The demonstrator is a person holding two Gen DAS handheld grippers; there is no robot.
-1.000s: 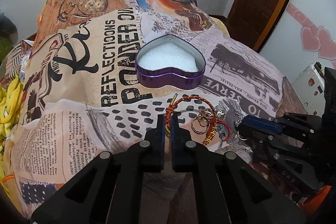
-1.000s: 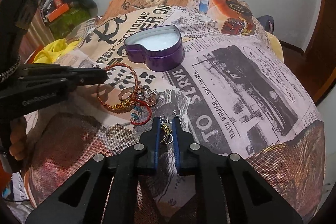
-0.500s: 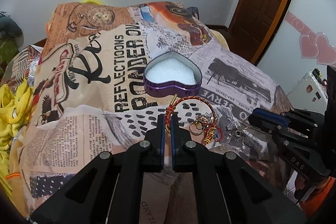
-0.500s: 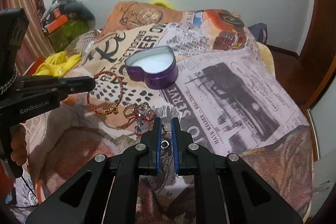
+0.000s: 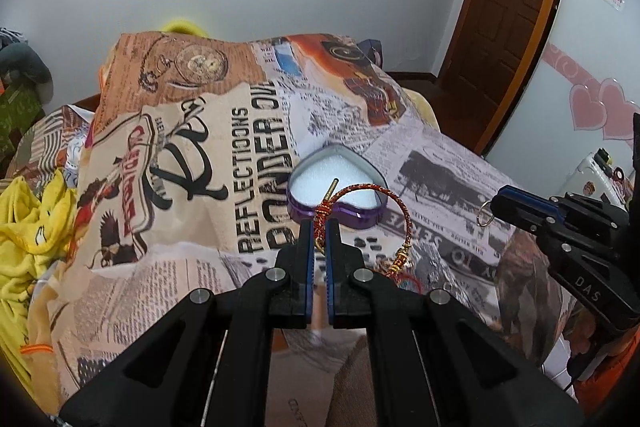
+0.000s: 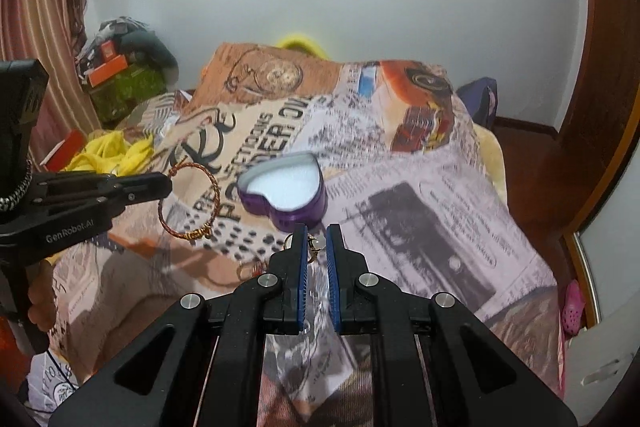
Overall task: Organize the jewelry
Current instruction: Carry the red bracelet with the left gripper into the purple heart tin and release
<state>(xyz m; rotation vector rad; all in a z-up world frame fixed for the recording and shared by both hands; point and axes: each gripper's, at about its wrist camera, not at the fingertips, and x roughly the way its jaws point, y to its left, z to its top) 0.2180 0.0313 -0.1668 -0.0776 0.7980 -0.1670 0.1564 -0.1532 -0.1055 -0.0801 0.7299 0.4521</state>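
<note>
My left gripper (image 5: 319,227) is shut on a red and gold braided bracelet (image 5: 396,203) and holds it in the air in front of the purple heart-shaped tin (image 5: 340,211), which has a white foam lining. In the right wrist view the bracelet (image 6: 208,187) hangs from the left gripper (image 6: 166,185), to the left of the tin (image 6: 296,211). My right gripper (image 6: 317,237) is shut on a small gold earring (image 6: 313,247), raised just in front of the tin. The earring's ring (image 5: 485,217) shows at the right gripper's tip (image 5: 496,205) in the left wrist view.
A newspaper-print bedspread (image 5: 200,155) covers the bed. More jewelry (image 5: 404,277) lies on it below the bracelet, partly hidden. Yellow cloth (image 5: 24,227) lies at the bed's left. A wooden door (image 5: 516,7) stands at the right, and a wall behind.
Both grippers have risen from the bedspread. The left has lifted the bracelet clear of the jewelry pile. The right has lifted the earring and moved toward the tin.
</note>
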